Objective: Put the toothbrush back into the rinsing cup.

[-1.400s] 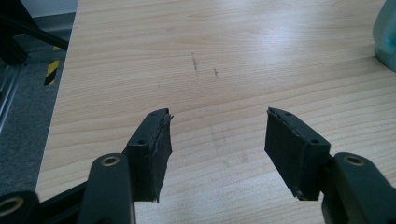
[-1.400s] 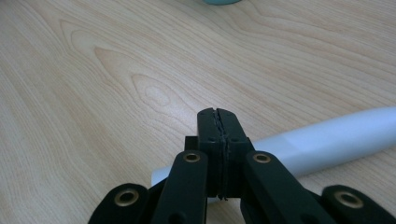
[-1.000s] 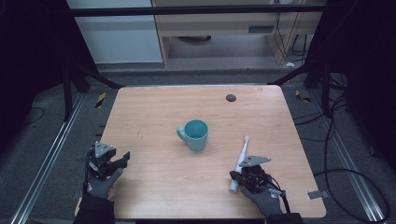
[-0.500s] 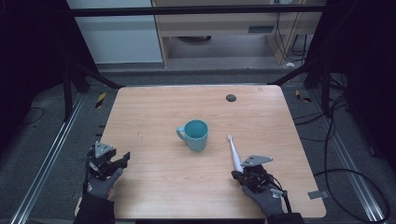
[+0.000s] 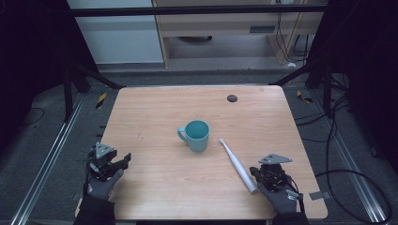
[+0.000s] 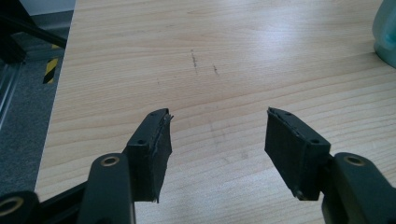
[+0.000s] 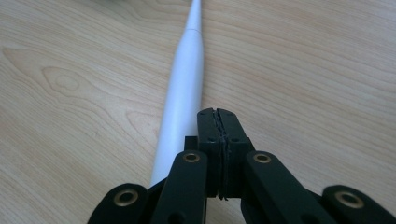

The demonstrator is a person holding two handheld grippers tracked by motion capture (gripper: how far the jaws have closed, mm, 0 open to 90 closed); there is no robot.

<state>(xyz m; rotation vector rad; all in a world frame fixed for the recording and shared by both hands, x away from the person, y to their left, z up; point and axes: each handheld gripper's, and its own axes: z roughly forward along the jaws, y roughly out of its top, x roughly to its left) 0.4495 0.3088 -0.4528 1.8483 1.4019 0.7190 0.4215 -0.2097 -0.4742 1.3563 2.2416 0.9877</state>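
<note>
On the right half of the wooden table (image 5: 155,117), a white electric toothbrush (image 5: 238,165) lies flat, its thin brush head toward the teal mug (image 5: 197,135) and its thick handle end toward the near edge. The head ends just beside the mug without touching it, as far as the high view lets one tell.

At the handle end sits the right gripper (image 5: 264,174), held in a gloved hand that comes in from the bottom edge. Its two black jaws are pressed together with nothing between them. In the right gripper view (image 7: 218,114) the closed jaws lie just to the right of the toothbrush (image 7: 181,107), alongside the handle; whether they touch its side is hard to say. The white body runs away from the camera and narrows to the neck at the top of that view.

The mug stands upright near the middle of the table, its handle turned to the left.

Well apart from both, at the near left corner, the left gripper (image 5: 119,161) rests low over the table's edge in the other gloved hand. In the left gripper view (image 6: 217,135) its jaws stand wide apart over bare wood, holding nothing, with a sliver of the mug (image 6: 385,32) at the upper right.

A small dark round spot (image 5: 232,98) sits near the far edge of the table.
</note>
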